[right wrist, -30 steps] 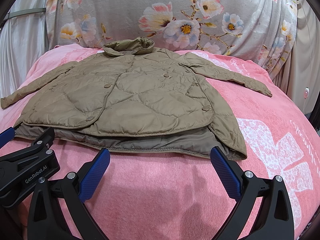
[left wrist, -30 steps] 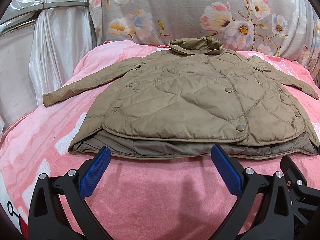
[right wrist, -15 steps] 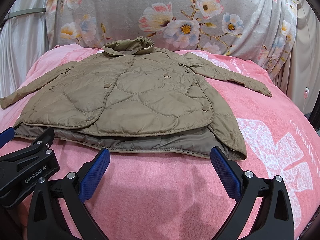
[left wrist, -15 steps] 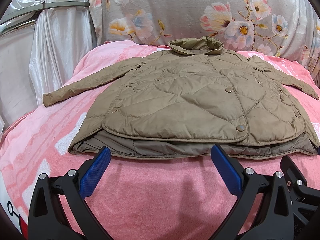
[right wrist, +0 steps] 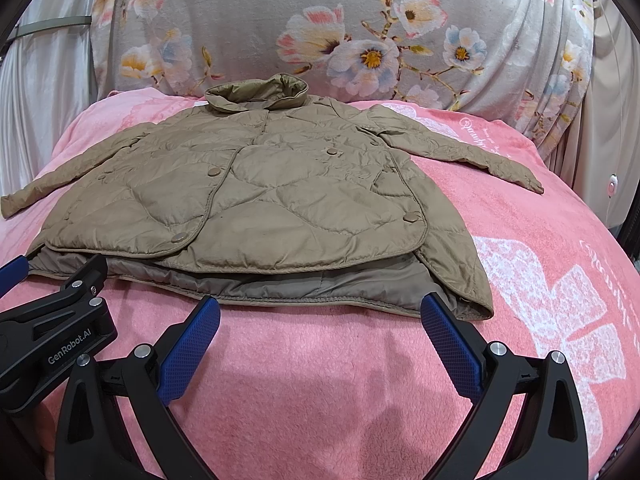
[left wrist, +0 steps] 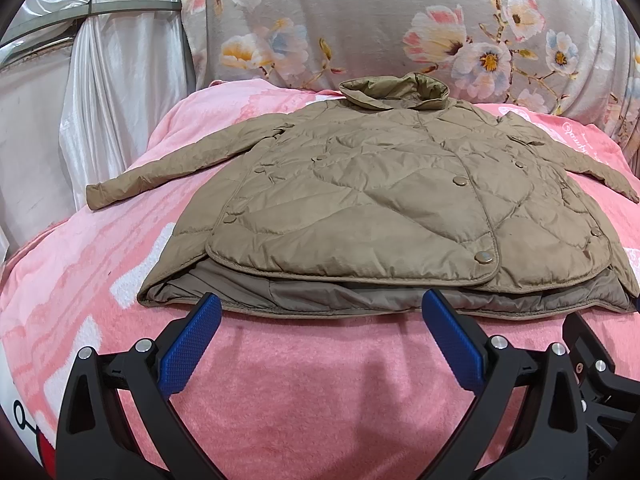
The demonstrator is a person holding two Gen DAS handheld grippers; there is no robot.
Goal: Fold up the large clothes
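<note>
Two low wrist views face across a bed.
Both look from near the hem of the jacket [left wrist: 380,200] toward its collar, the right view set further right.

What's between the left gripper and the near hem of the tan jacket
Only a short strip of bare pink blanket. The left wrist view shows the open left gripper just short of the tan jacket, touching nothing.

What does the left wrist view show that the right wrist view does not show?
Only the left wrist view: the tied white satin curtain in full, the jacket's left cuff entire. Only the right wrist view: the white flower print, the left gripper labelled GenRobot.AI. Both: the tan quilted jacket flat on the pink fleece blanket, unfolded, jaws open.
</note>
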